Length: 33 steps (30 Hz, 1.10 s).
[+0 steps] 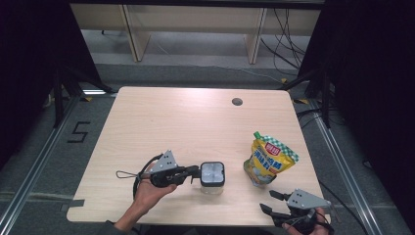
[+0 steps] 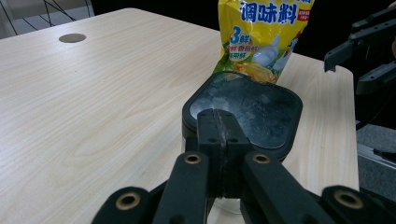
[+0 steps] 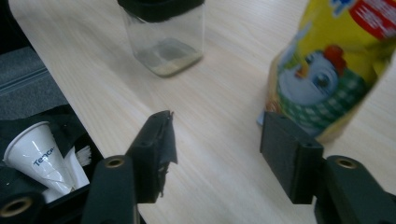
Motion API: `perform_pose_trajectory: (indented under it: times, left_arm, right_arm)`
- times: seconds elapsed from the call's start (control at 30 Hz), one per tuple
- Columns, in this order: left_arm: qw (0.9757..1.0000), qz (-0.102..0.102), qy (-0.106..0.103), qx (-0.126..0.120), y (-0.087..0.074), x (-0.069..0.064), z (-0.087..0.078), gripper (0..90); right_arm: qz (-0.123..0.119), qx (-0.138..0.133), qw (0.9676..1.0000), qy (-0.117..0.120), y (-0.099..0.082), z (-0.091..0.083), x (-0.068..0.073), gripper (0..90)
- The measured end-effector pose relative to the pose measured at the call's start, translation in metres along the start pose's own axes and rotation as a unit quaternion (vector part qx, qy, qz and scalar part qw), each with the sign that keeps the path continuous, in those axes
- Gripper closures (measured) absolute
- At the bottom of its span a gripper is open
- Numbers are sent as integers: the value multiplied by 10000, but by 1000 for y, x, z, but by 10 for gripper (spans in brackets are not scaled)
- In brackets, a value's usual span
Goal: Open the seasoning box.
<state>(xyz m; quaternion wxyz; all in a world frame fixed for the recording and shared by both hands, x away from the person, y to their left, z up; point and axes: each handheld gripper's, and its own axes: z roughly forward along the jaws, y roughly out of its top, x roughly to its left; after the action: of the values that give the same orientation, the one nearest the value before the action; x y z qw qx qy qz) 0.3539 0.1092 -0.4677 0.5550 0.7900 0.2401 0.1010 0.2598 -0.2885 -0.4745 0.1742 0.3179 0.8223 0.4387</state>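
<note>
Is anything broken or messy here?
One pad on the right gripper looks torn and ragged at its tip. The yellow pouch stands upright and the jar sits closed; nothing spilled.

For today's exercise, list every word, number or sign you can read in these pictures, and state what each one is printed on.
"调味料": large blue characters on the yellow seasoning pouch.
"3鲜": smaller print below them on the same pouch; the characters after it are too blurred to read.
"Tence...": on the white paper cup beside the table; the rest is cut off.
"5": marked in black on the floor left of the table.
The pouch's red badge is too small to read.
</note>
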Motion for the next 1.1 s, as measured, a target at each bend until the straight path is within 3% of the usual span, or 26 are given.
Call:
perform_pose_trajectory:
  times: [0.03, 0.07, 0.13, 0.17, 0.23, 0.43, 0.47, 0.5, 0.6, 0.73, 0.93, 1.07, 1.1]
  left_arm:
    - [10000, 0, 0, 0, 0, 0, 0, 890]
    - [9999, -145, 19, -39, -1, -1, 0, 890]
    - [10000, -60, -1, -44, -2, 0, 0, 890]
    - [10000, -71, 0, -41, -2, 1, -1, 890]
    - [10000, -60, -12, -38, -2, 1, -1, 890]
    - [10000, -81, -5, -40, -3, 1, -1, 889]
    - [10000, -86, -8, -40, -3, 1, -1, 889]
    - [10000, -77, -9, -40, -3, 1, -1, 889]
    - [9999, -113, -12, -54, -3, 1, -1, 887]
    - [9998, -132, -80, -87, -4, 3, -1, 886]
    - [9999, -98, -46, -59, -4, 3, -2, 886]
    - [9999, -92, -53, -60, -4, 3, -2, 885]
    - [9999, -103, -62, -70, -5, 3, -2, 885]
  right_arm:
    - [0, 0, 10000, 0, 0, 0, 0, 455]
    - [-110, -6, 9999, 23, 6, 4, 4, 488]
    - [-204, -107, 9997, 52, 10, 7, 5, 532]
    - [-131, -128, 9998, 46, 12, 8, 8, 548]
    - [-449, -207, 9988, -31, 17, 11, 7, 590]
    - [-469, -274, 9985, 10, 27, 21, 10, 641]
    - [-354, -294, 9989, 79, 28, 24, 13, 657]
    - [-473, -360, 9981, 179, 34, 31, 14, 687]
    - [-774, -326, 9964, 148, 43, 39, 18, 767]
    - [-1072, -302, 9937, 142, 53, 52, 24, 795]
    - [-1120, -447, 9924, 259, 66, 68, 26, 837]
    - [-986, -480, 9935, 299, 73, 75, 25, 872]
    - [-1078, -560, 9921, 317, 75, 79, 24, 885]
